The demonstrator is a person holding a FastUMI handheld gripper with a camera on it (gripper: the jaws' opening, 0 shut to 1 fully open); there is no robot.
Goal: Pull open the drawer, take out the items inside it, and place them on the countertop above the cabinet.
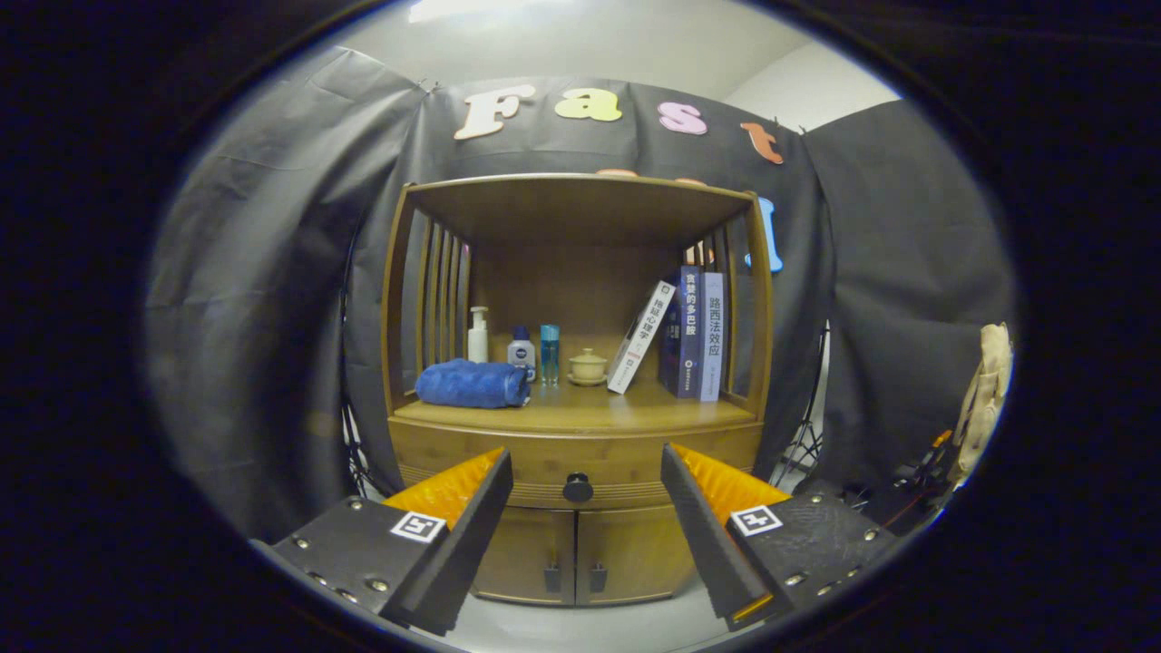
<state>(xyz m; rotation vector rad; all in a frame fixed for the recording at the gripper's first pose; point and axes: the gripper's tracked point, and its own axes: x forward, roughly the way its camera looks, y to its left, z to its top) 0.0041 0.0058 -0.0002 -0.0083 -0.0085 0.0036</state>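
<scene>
Closed drawer (577, 467) sits beyond the wide-spread claw (586, 490), untouched.

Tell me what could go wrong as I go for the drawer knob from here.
The gripper is open, short of the closed drawer; its round knob is small, so the fingers may slip off. The countertop already holds a blue towel, bottles and leaning books, so items placed there could knock them.

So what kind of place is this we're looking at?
Likely a staged recording booth, not a real home: black cloth hangs behind a wooden cabinet holding books and a blue towel. The open gripper faces its closed drawer's knob.
</scene>
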